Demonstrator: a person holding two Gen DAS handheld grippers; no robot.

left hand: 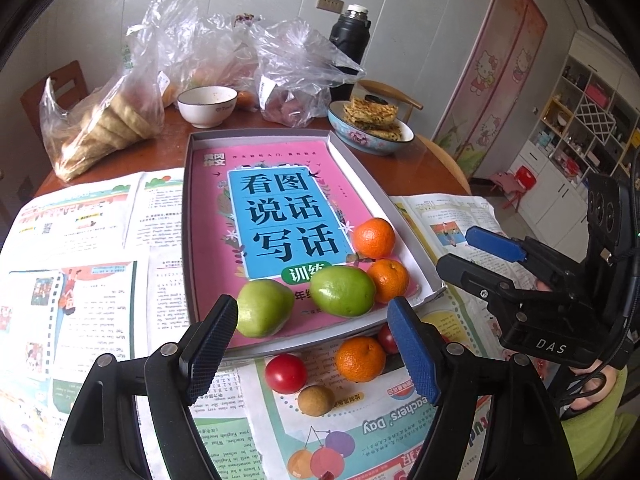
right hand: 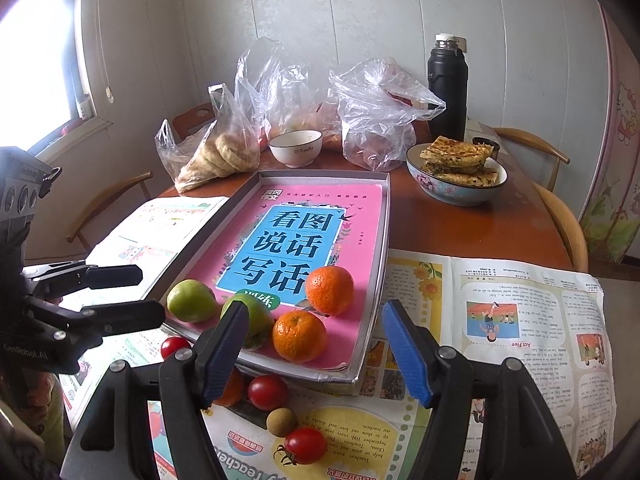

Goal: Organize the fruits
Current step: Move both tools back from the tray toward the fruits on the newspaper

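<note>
A grey tray (left hand: 187,240) (right hand: 385,256) lined with a pink book holds two green fruits (left hand: 262,308) (left hand: 342,290) and two oranges (left hand: 374,238) (left hand: 388,280) at its near end. In front of it, on the newspaper, lie an orange (left hand: 360,358), a tomato (left hand: 286,373) and a brown longan (left hand: 316,400). A second tomato (right hand: 304,445) lies nearer. My left gripper (left hand: 312,344) (right hand: 150,295) hovers open above these loose fruits with nothing between its fingers. My right gripper (right hand: 316,350) (left hand: 456,250) stands open and empty over the tray's near right corner.
Behind the tray stand a white bowl (left hand: 207,105), plastic bags of food (left hand: 104,124), a black flask (left hand: 349,46) and a blue bowl of flatbread (left hand: 370,128). Newspaper sheets (right hand: 520,320) cover the near table. Wooden chairs (right hand: 560,216) ring the table.
</note>
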